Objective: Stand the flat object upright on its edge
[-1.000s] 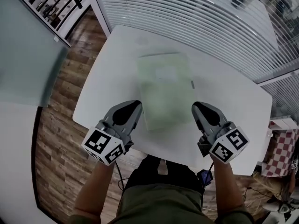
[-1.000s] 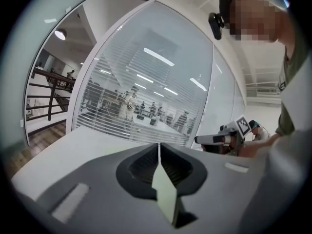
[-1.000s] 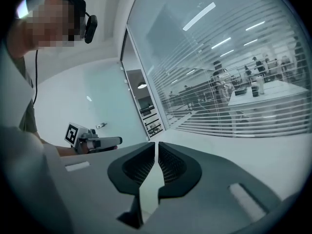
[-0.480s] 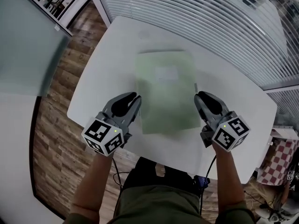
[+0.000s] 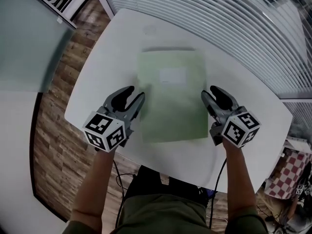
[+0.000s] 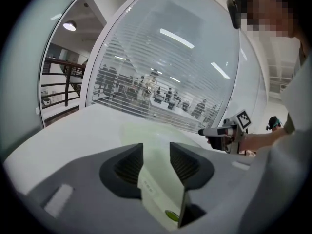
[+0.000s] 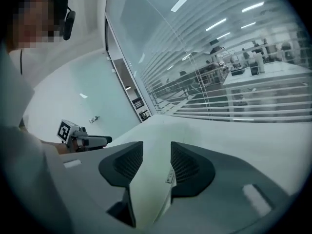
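Our left gripper (image 5: pixel 134 93) hovers low just beside the left edge of the flat green object (image 5: pixel 173 104), toward its near-left corner. Our right gripper (image 5: pixel 210 92) mirrors it just beside the right edge. Both sets of jaws have just been opening and stand partly spread. In each gripper view we see the pads apart, with nothing pressed between them. We cannot tell whether either tip touches the object's edge.

The object lies flat on the white counter (image 5: pixel 109 52), roughly midway between the counter's left and right edges. Its near edge is not far from the counter's near edge. Its white label (image 5: pixel 173 75) faces up on the half toward the counter's far edge.

We judge the task barely begun: the approach to the two side edges looks made, but none of the standing is done. We have yet to take hold of the side edges, raise the object until it is vertical, settle it on one edge and let go. Thin and wide as it looks, it may flex or topple, so we expect to steady it from both sides.
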Tool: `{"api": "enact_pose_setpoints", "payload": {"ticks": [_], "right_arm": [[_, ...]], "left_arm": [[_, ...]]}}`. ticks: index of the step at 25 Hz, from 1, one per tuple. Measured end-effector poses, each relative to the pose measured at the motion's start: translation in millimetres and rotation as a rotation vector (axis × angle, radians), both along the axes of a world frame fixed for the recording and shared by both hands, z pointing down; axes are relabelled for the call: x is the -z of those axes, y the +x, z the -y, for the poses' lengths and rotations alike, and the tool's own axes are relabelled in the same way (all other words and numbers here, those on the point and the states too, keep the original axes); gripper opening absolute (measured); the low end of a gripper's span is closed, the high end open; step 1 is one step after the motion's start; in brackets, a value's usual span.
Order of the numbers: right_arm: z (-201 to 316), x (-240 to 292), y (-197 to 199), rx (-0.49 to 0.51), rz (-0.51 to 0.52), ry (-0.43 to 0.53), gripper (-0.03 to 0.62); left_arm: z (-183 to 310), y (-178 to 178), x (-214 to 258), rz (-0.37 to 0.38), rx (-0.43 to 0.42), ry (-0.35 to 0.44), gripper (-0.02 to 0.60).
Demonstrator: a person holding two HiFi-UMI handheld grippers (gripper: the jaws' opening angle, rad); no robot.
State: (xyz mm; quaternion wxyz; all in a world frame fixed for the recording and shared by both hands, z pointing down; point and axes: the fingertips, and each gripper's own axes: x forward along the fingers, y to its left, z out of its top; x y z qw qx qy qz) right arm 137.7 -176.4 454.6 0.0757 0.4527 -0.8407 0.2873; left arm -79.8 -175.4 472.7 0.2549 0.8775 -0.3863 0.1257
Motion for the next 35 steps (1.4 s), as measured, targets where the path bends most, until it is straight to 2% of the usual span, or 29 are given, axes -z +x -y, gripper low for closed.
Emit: {"api": "enact_pose_setpoints", "payload": {"ticks": [8,16,24,35], "right_arm": [[14,-27,2,0.044,0.025,-0.091,0.277],[19,-48,-10,0.086,0.065,-0.177,0.342],[25,-65,-13,0.092,0.070,-0.260,0.350],[24,-75,-12,0.082,0.084,-0.300,0.348]], "left_arm": [[11,8,-26,0.066,0.022,-0.090,0.241],[9,9,-48,0.044,0.022,-0.216,0.334],[14,16,-59,-0.018,0.010,-0.335,0.344],[12,20,-68,-0.103,0.034,-0.424,0.344]]}}
